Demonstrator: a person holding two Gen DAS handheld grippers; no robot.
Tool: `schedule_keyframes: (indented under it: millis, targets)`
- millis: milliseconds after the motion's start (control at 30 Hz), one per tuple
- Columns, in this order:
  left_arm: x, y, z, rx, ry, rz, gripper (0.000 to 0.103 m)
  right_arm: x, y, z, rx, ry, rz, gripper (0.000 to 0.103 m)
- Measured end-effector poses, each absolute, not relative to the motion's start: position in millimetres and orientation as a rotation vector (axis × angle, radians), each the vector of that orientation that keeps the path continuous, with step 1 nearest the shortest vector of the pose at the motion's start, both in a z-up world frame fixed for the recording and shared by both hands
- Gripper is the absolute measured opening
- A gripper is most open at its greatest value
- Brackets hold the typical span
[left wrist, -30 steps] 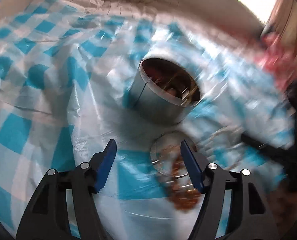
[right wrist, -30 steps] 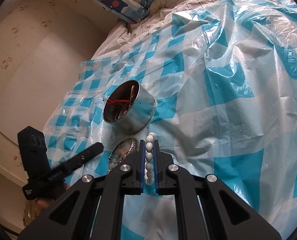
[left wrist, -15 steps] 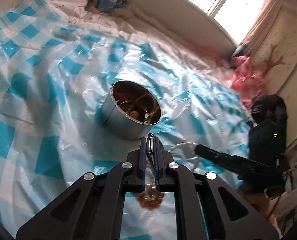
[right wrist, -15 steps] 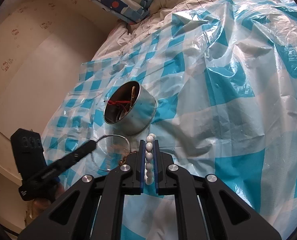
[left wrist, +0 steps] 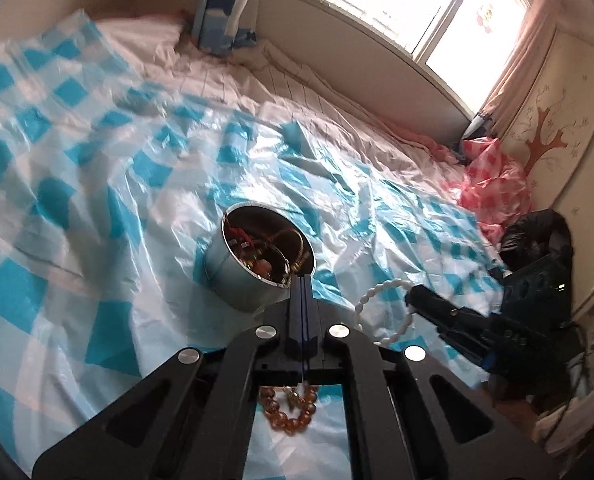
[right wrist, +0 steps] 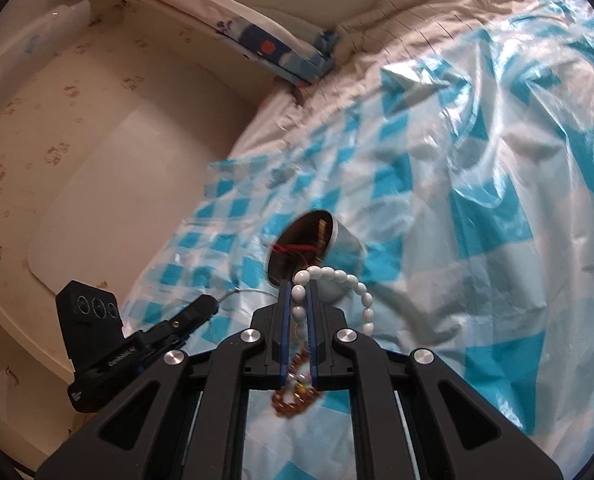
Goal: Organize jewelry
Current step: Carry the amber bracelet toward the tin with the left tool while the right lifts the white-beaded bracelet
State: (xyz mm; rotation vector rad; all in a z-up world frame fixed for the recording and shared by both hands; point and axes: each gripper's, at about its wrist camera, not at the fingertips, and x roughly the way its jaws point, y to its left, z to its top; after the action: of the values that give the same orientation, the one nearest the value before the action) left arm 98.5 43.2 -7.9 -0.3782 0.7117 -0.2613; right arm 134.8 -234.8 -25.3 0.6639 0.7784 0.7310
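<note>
Left wrist view: left gripper (left wrist: pixel 304 280) closed tight, fingers pressed together, nipping a thin wire bangle; wire barely visible here, held part hidden between the pads. Metal tin (left wrist: pixel 266 254) dead ahead, fingertips just at its near rim, mouth open and already holding jewelry. Amber bead bracelet (left wrist: pixel 289 410) lying on the checked plastic sheet (left wrist: pixel 97 240) below the gripper body. Right gripper visible off to the right, carrying the white bead bracelet (left wrist: pixel 381 308).

Right wrist view: right gripper (right wrist: pixel 300 286) closed on the white bead bracelet (right wrist: pixel 337 280), loop arcing out to the right of the fingers, long axis roughly along them. Tin (right wrist: pixel 317 246) straight ahead, just past the fingertips, blurred. Left gripper (right wrist: pixel 201 308) low left, wire bangle (right wrist: pixel 249 292) trailing toward the tin.

Judgement: both near the tin; left looks closer to the rim, short forward push then release over the opening.
</note>
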Motion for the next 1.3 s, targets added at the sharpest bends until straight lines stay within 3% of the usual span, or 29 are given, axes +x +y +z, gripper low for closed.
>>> schedule_keyframes:
  millis: [200, 333, 367, 467, 600, 767, 833, 867, 900, 1300]
  targets:
    - [102.8, 37.0, -4.8, -0.319, 0.72, -0.229, 0.0, 140.8, -220.3, -15.2, 0.666, 0.75, 0.782, 0.008]
    - [114.8, 51.4, -27.0, -0.348, 0.823, -0.194, 0.001, 139.6, -216.4, -15.9, 0.65, 0.76, 0.783, 0.008]
    - [118.7, 57.8, -35.9, -0.372, 0.857, -0.182, 0.006, 140.0, -216.9, -16.8, 0.65, 0.763, 0.78, 0.008]
    - [126.3, 68.0, -50.1, -0.392, 0.898, -0.138, 0.045, 140.9, -218.5, -20.2, 0.659, 0.772, 0.769, 0.008]
    - [136.3, 59.2, -62.5, -0.331, 0.944, -0.111, 0.048, 142.0, -219.0, -23.5, 0.659, 0.786, 0.767, 0.008]
    - [149.6, 41.6, -77.8, -0.199, 0.998, -0.083, 0.047, 141.8, -216.8, -22.7, 0.654, 0.789, 0.772, 0.008]
    - [153.9, 36.5, -83.6, -0.16, 1.033, -0.095, 0.023, 142.4, -216.2, -23.4, 0.655, 0.791, 0.773, 0.008]
    - [154.5, 31.3, -84.2, -0.127, 1.046, -0.114, 0.006, 142.8, -215.9, -23.7, 0.654, 0.792, 0.773, 0.008]
    - [153.3, 25.3, -83.4, -0.09, 1.052, -0.128, 0.002, 143.2, -215.9, -24.1, 0.654, 0.793, 0.772, 0.008]
    - [126.6, 52.5, -39.1, -0.278, 0.879, -0.18, 0.001, 142.2, -224.3, -21.7, 0.67, 0.766, 0.758, 0.008]
